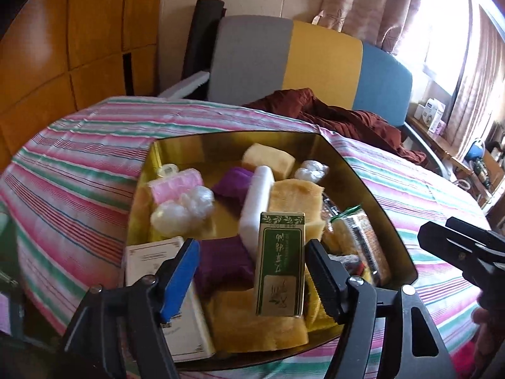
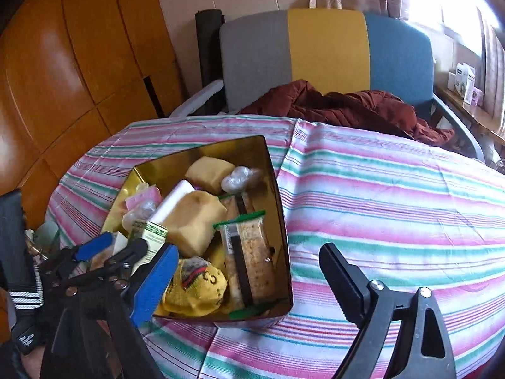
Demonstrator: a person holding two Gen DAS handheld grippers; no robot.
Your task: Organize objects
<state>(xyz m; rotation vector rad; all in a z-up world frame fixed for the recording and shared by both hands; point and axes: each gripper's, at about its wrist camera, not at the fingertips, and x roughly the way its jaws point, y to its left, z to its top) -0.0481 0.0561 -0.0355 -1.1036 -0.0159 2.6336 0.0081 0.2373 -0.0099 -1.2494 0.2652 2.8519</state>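
Note:
A gold tin (image 1: pixel 363 183) sits on the striped tablecloth (image 1: pixel 82 164), packed with several items. A tall green box (image 1: pixel 281 265) stands upright at the tin's near side, between the fingers of my left gripper (image 1: pixel 251 274). Its right edge is close to the black finger (image 1: pixel 322 281), and a wide gap separates it from the blue pad (image 1: pixel 180 274), so the gripper is open. In the right wrist view, my right gripper (image 2: pixel 249 284) is spread wide open above the near right corner of the tin (image 2: pixel 279 202), gripping nothing. The green box (image 2: pixel 151 235) shows there beside the left gripper (image 2: pixel 110 259).
In the tin lie yellow sponges (image 1: pixel 293 199), purple cloths (image 1: pixel 222 259), a white foam block (image 1: pixel 255 205), a pink pack (image 1: pixel 175 184), a white box (image 1: pixel 151 259), a snack bag (image 2: pixel 249 252) and a yellow cloth (image 2: pixel 195 287). A chair (image 2: pixel 328 50) with a dark red garment (image 2: pixel 341 104) stands behind the table.

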